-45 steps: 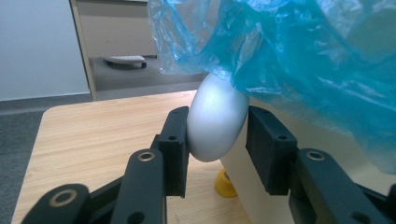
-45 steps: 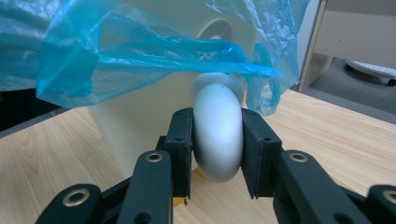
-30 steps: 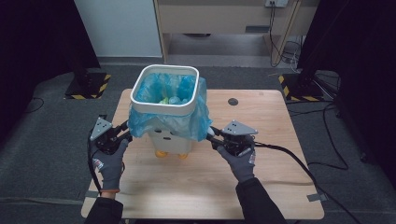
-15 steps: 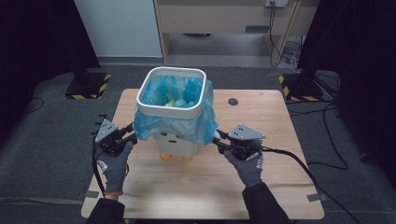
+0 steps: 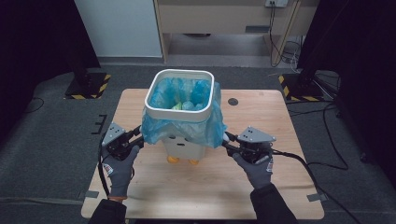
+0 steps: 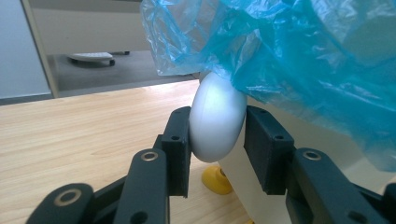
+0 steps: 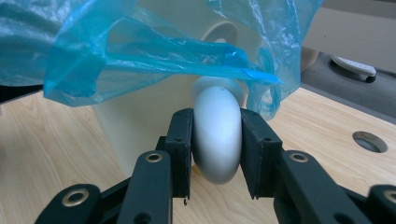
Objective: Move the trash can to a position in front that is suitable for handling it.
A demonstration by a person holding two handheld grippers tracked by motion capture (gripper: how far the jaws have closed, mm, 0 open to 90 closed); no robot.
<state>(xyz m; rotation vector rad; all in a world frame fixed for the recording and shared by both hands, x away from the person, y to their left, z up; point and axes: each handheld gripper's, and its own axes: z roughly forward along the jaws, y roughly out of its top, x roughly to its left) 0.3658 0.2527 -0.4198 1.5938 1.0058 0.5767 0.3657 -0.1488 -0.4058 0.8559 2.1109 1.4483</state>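
Observation:
A white bin (image 5: pixel 184 142) with orange feet (image 5: pixel 173 159) holds a blue plastic liner (image 5: pixel 208 126) folded over its rim (image 5: pixel 153 91); something pale green lies inside. My left gripper (image 5: pixel 140 135) is shut on the bin's rounded white left side knob (image 6: pixel 217 116), under the hanging liner. My right gripper (image 5: pixel 226 139) is shut on the matching right side knob (image 7: pixel 217 135). In each gripper view the black jaws press both sides of the knob. Gloved hands hold both grippers. I cannot tell whether the feet touch the table.
The wooden table (image 5: pixel 280 186) has a round hole (image 5: pixel 232 101) behind the bin on the right. Two hazard-striped stand bases (image 5: pixel 88 86) (image 5: pixel 299 86) sit on the floor beyond the table. A cable (image 5: pixel 303 163) trails from the right gripper.
The bin has shifted to the right with both grippers shut on its knobs. It looks larger and its rim sits higher, as if raised.

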